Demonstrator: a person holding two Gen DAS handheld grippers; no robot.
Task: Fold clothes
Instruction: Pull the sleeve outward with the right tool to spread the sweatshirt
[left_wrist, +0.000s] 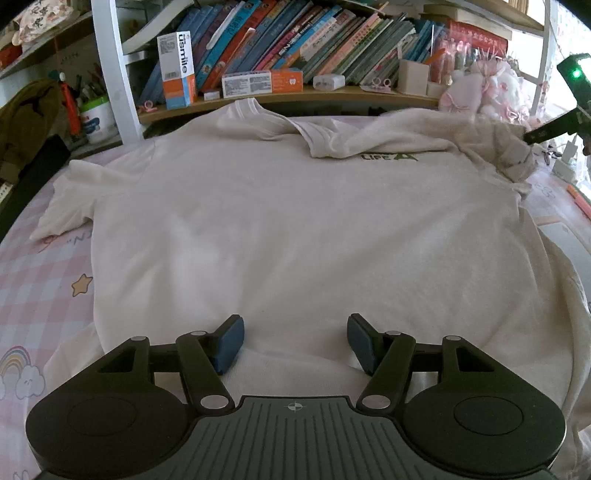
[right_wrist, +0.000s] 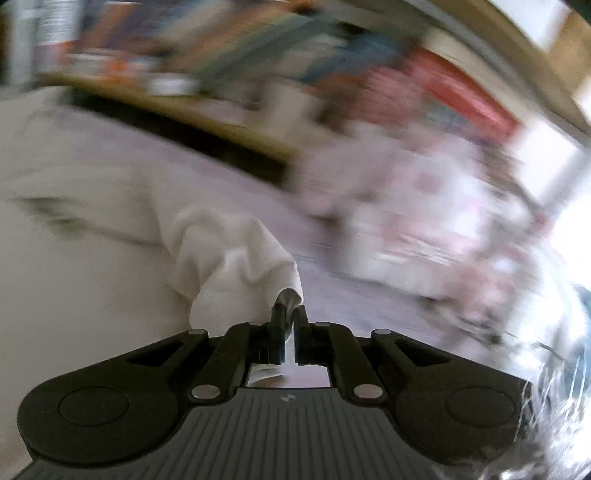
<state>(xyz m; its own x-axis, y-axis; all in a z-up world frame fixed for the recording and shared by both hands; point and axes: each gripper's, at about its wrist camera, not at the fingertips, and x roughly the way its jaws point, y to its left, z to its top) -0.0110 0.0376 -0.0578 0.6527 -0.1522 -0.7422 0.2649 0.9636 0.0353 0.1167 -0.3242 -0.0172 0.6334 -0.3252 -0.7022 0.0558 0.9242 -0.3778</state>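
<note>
Cream cotton T-shirt (left_wrist: 295, 229) spread flat on a pink checked bedsheet (left_wrist: 40, 295), its right sleeve (left_wrist: 424, 136) folded in over a green chest print that is partly hidden. Left gripper (left_wrist: 295, 341) hovers at the hem, jaws wide apart and empty. Right gripper (right_wrist: 290, 321) pinches the sleeve cuff (right_wrist: 240, 266); its background is motion-blurred beyond reading.

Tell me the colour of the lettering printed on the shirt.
Dark green, on the cream shirt; the lettering shows best in the left wrist view.
</note>
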